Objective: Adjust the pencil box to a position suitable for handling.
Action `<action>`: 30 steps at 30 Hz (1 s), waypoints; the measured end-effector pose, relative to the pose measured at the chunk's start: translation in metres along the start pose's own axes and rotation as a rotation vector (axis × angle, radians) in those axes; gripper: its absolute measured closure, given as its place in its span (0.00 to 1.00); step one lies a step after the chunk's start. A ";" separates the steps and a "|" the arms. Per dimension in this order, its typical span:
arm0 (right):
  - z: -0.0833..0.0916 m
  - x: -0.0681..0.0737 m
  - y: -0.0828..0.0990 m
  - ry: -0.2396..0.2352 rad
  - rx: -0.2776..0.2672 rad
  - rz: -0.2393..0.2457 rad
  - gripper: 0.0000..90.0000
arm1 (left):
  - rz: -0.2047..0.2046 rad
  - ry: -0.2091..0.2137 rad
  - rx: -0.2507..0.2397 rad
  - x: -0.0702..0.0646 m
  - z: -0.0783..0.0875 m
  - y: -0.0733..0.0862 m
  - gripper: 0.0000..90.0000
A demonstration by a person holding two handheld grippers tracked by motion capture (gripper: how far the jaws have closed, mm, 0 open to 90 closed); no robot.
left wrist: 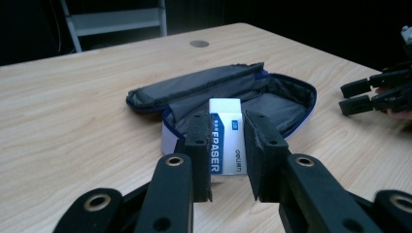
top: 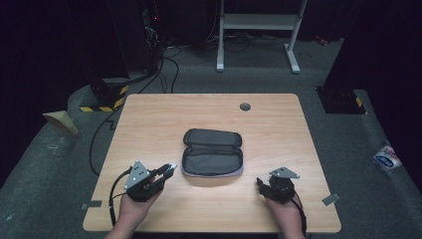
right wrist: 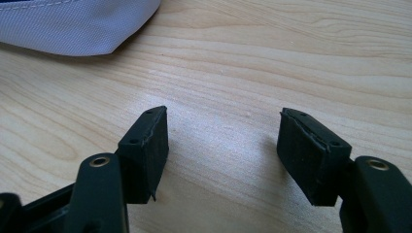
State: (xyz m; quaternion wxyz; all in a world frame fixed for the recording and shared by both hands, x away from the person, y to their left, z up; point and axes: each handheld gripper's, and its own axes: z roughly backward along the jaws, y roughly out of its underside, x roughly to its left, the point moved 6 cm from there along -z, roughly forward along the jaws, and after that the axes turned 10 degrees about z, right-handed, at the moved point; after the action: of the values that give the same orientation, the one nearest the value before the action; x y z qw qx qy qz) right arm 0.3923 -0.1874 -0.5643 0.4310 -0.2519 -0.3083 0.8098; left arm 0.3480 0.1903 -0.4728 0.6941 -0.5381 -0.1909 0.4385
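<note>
Looking down from the high view, the light wooden desk (top: 149, 109) carries an open dark grey fabric pencil case (top: 212, 152) near its middle, lid folded back toward the far edge and its cavity apparently bare. The left gripper (top: 168, 171) sits near the front-left corner, aimed at the case, with something pale at its tip. The right gripper (top: 260, 185) is by the front-right part of the desk, well apart from the case.

In the left gripper view, the jaws are clamped on a white rectangular eraser with a blue printed sleeve (left wrist: 225, 137), one pad on each long side (the grip looks square and firm). The eraser is off the wood, held just in front of the case's near rim (left wrist: 167, 141), and the lined interior (left wrist: 277, 109) beyond it shows nothing inside. The other gripper (left wrist: 347, 97) appears at the right edge, jaws parted.

In the right gripper view, the jaws stand roughly half open over bare wood with nothing between them; a corner of the case's pale grey underside (right wrist: 73, 29) shows at the upper left.

As a judgement: the pick-up is done, since the eraser is secured and lifted. What remains is carrying it over the rim, setting it down inside, releasing, and probably closing the lid, for which the idle right gripper may be needed.
</note>
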 end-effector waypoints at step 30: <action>-0.001 0.001 -0.001 -0.009 0.001 0.008 0.40 | -0.001 0.039 0.012 -0.020 -0.030 -0.027 0.81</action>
State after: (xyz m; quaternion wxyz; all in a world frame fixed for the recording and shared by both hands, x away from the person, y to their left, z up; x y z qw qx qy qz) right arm 0.3927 -0.1864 -0.5643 0.4265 -0.2491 -0.3089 0.8128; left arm 0.3701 0.1561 -0.4546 0.7012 -0.5422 -0.1748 0.4287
